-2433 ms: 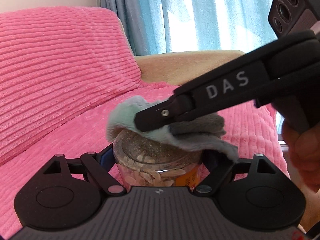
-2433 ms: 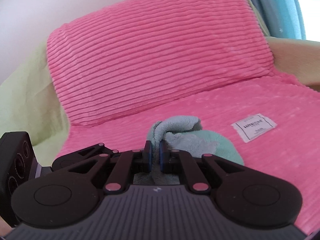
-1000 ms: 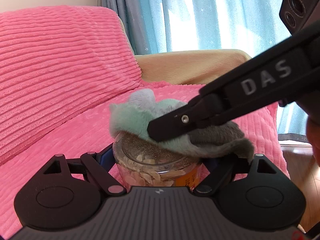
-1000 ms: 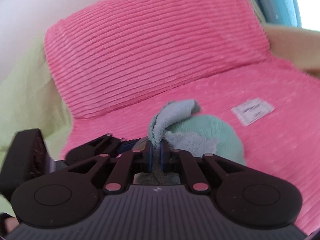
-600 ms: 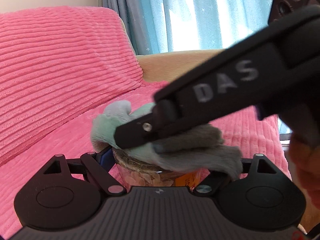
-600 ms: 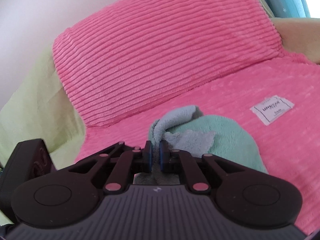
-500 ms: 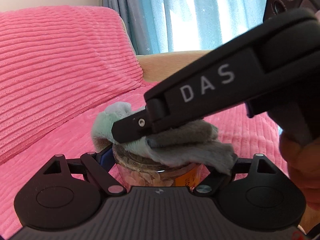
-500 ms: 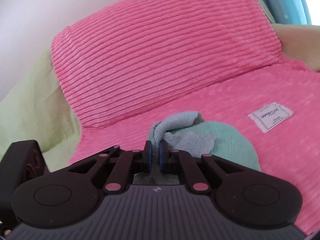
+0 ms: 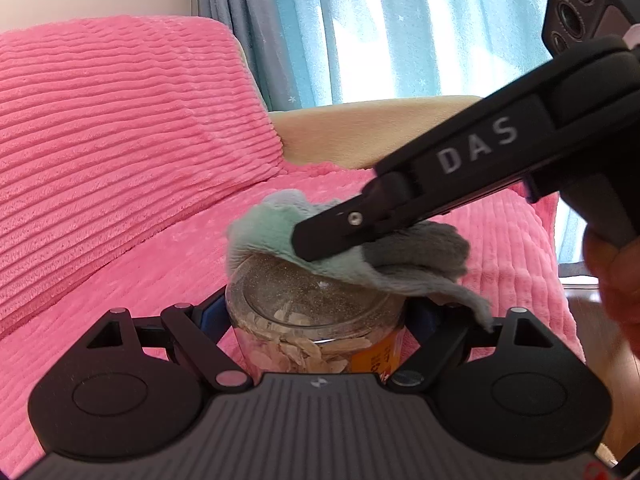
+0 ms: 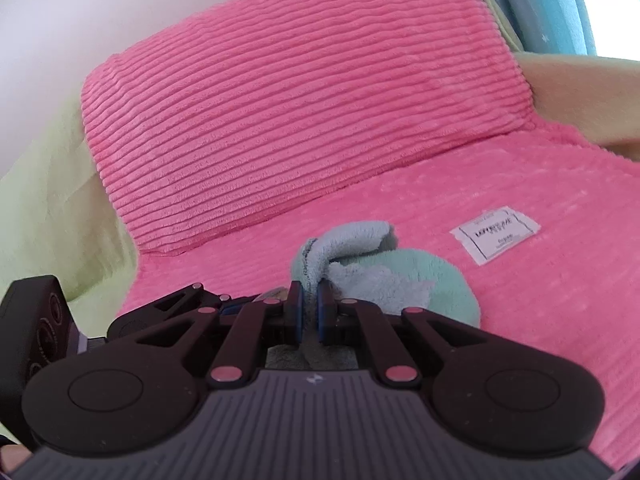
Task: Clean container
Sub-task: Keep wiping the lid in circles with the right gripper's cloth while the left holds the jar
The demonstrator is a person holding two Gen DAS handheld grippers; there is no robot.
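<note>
The left tongs (image 9: 316,320) are clamped on the sides of a clear round plastic jar with an orange label (image 9: 312,320), held above the pink ribbed sofa seat (image 9: 168,264). The right tongs (image 10: 309,312) are pinched tight on a fluffy mint-and-grey cloth (image 9: 360,256), which lies on the jar's lid at its far right edge.

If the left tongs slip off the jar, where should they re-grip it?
Grip the jar on its round clear wall just below the lid, one finger per side, coming level from the label side as the left tongs do now. That leaves the lid top free for the cloth in the right tongs.
</note>
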